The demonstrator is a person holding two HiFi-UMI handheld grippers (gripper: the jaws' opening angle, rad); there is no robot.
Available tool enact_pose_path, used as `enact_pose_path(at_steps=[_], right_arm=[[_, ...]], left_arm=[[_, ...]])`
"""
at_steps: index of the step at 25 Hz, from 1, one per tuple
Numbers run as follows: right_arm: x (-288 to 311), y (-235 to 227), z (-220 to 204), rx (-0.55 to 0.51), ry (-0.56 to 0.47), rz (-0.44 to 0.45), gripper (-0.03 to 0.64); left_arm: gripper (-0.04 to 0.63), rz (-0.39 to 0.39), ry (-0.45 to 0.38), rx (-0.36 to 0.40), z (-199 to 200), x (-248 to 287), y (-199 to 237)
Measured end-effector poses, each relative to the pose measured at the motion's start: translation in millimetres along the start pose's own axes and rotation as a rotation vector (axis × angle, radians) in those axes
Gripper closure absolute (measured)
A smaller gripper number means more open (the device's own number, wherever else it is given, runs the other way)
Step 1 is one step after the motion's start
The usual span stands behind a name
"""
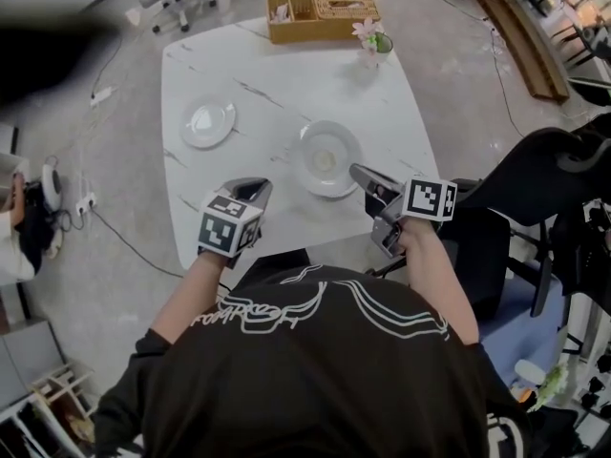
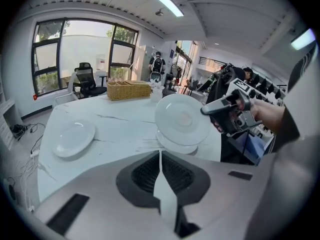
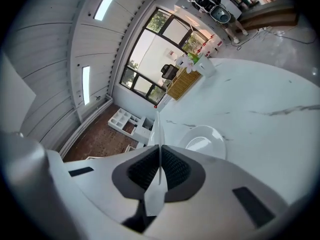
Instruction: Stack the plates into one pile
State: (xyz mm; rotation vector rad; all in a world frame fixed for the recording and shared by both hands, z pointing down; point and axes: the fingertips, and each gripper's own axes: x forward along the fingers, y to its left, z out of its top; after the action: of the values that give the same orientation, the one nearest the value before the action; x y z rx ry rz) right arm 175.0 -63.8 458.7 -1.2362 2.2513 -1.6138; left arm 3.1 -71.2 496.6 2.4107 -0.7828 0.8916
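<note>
My right gripper (image 1: 356,171) is shut on the rim of a white plate (image 1: 329,156), which hangs tilted just above the table. In the left gripper view this plate (image 2: 181,118) hovers over a second white plate (image 2: 174,144) lying on the marble table (image 1: 277,84). The right gripper view shows the held plate (image 3: 158,129) edge-on between the shut jaws of the right gripper (image 3: 159,149), with a plate (image 3: 205,139) on the table beyond. A smaller white plate (image 1: 208,122) sits at the table's left. My left gripper (image 1: 258,189) hovers shut and empty near the front edge.
At the table's far edge stand a wicker basket (image 1: 323,15) and a small flower vase (image 1: 374,41). A black chair (image 1: 535,175) is close on the right. Cables and a power strip (image 1: 88,201) lie on the floor to the left.
</note>
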Motion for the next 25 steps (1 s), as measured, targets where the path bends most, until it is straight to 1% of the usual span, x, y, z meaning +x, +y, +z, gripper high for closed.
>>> enact_pose_path(at_steps=[6, 13, 16, 18, 20, 23, 24, 25], right_arm=[[-13, -31, 2, 0.066, -0.031, -0.053, 0.578], [-10, -57, -6, 0.131, -0.027, -0.071, 0.578], [-9, -66, -11, 0.167, -0.03, -0.081, 0.577], [-8, -69, -12, 0.179, -0.036, -0.069, 0.577], [-7, -71, -11, 0.149, -0.029, -0.077, 0.575], [-1, -70, -10, 0.056, -0.004, -0.091, 0.563], [1, -69, -11, 0.014, 0.014, -0.1, 0.533], [2, -68, -13, -0.031, 0.036, -0.111, 0.481]], left_arm=[[0.561, -0.026, 0.034, 0.031, 4, 14, -8], [0.561, -0.043, 0.068, 0.043, 2, 26, -10], [0.561, -0.045, 0.067, 0.037, 2, 29, -11], [0.561, -0.046, 0.074, 0.037, 0, 31, -13], [0.561, -0.048, 0.089, 0.04, -5, 32, -13], [0.561, -0.049, 0.096, 0.04, -8, 34, -13], [0.561, -0.048, 0.095, 0.039, -8, 34, -13], [0.561, -0.048, 0.095, 0.037, -8, 34, -13]])
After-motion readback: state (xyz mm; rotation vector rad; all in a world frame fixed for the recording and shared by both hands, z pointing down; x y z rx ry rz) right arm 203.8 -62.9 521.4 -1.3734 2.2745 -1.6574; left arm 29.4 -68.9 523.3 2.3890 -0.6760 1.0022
